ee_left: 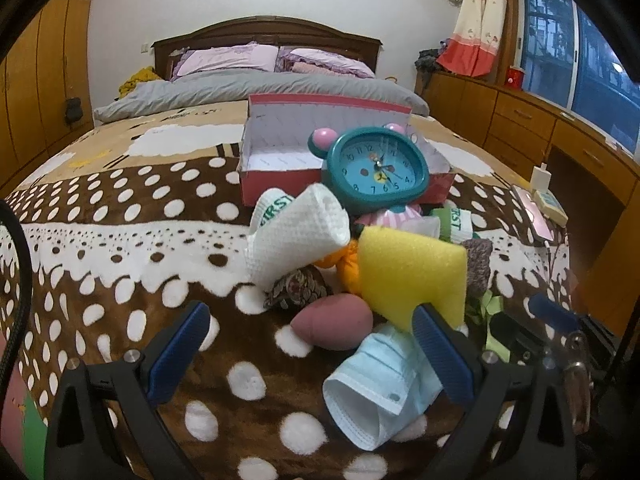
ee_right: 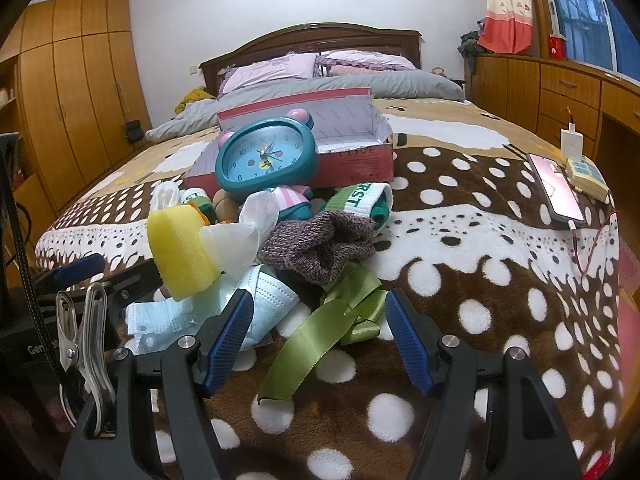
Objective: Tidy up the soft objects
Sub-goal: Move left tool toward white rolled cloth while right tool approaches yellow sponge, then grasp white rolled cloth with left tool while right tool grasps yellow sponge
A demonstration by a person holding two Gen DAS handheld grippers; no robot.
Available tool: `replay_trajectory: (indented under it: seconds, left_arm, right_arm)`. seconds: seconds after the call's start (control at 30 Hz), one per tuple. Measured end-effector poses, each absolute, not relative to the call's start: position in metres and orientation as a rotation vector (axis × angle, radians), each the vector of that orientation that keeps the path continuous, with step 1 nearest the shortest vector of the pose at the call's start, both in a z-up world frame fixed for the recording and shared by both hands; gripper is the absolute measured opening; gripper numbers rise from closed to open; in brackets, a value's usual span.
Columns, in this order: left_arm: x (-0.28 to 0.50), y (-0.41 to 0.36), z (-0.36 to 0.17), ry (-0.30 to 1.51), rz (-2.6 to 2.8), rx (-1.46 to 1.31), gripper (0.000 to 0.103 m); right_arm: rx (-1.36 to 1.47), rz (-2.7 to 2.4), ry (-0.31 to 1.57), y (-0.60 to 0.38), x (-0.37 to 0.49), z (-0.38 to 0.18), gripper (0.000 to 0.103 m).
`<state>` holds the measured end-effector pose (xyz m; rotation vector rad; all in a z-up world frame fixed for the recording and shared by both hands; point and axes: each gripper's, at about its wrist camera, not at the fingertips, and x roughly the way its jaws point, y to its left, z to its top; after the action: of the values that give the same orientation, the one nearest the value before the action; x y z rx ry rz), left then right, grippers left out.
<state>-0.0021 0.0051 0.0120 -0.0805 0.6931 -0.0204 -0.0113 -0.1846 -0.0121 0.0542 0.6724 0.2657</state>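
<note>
Blue-padded left fingers (ee_left: 312, 354) spread wide, empty, low over the spotted blanket (ee_left: 120, 280), a pale blue face mask (ee_left: 376, 388) and mauve egg-shaped sponge (ee_left: 332, 322) between them. Right fingers (ee_right: 320, 344) likewise apart, straddling a green ribbon (ee_right: 320, 332). Just behind: yellow sponge (ee_left: 412, 276), white waffle cloth (ee_left: 304, 232), knitted sock (ee_right: 320, 246), teal clock (ee_left: 378, 170) leaning against an open pink box (ee_left: 280, 186).
</note>
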Motion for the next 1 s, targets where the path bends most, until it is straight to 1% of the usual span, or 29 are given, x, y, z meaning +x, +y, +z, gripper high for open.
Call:
replay_trajectory:
  seconds: [0.27,0.33,0.4,0.53,0.63,0.7,0.73,0.8,0.87,0.9,1.0]
  left_arm:
    - [0.004,0.019,0.020,0.667,-0.029,-0.092,0.103]
    - [0.007,0.022,0.022,0.656,-0.017,-0.086,0.101]
    - [0.013,0.022,0.022,0.656,-0.004,-0.068,0.095]
    - [0.025,0.020,0.018,0.671,0.000,-0.029,0.089]
    - [0.032,0.016,0.013,0.686,-0.024,0.008,0.081]
    - [0.034,0.015,0.012,0.683,-0.027,0.022,0.073]
    - [0.036,0.015,0.010,0.683,-0.031,0.024,0.070]
    - [0.038,0.015,0.009,0.687,-0.041,0.020,0.059]
    - [0.041,0.018,0.007,0.696,-0.050,0.008,0.053]
    - [0.042,0.019,0.006,0.699,-0.054,0.002,0.050]
    - [0.047,0.022,0.002,0.703,-0.065,-0.010,0.050]
  right_arm:
    - [0.073,0.272,0.682,-0.186,-0.009,-0.014,0.070]
    - [0.074,0.276,0.687,-0.185,-0.008,-0.013,0.070]
    - [0.073,0.282,0.691,-0.184,-0.009,-0.013,0.070]
    - [0.067,0.286,0.695,-0.183,-0.008,-0.013,0.070]
    - [0.062,0.294,0.697,-0.182,-0.008,-0.013,0.070]
    - [0.055,0.298,0.693,-0.181,-0.009,-0.012,0.070]
    - [0.054,0.299,0.692,-0.181,-0.010,-0.012,0.070]
    - [0.037,0.306,0.684,-0.178,-0.011,-0.010,0.070]
    - [0.027,0.310,0.681,-0.176,-0.012,-0.010,0.070]
    - [0.013,0.317,0.679,-0.173,-0.013,-0.009,0.070]
    - [-0.006,0.332,0.683,-0.169,-0.013,-0.010,0.070]
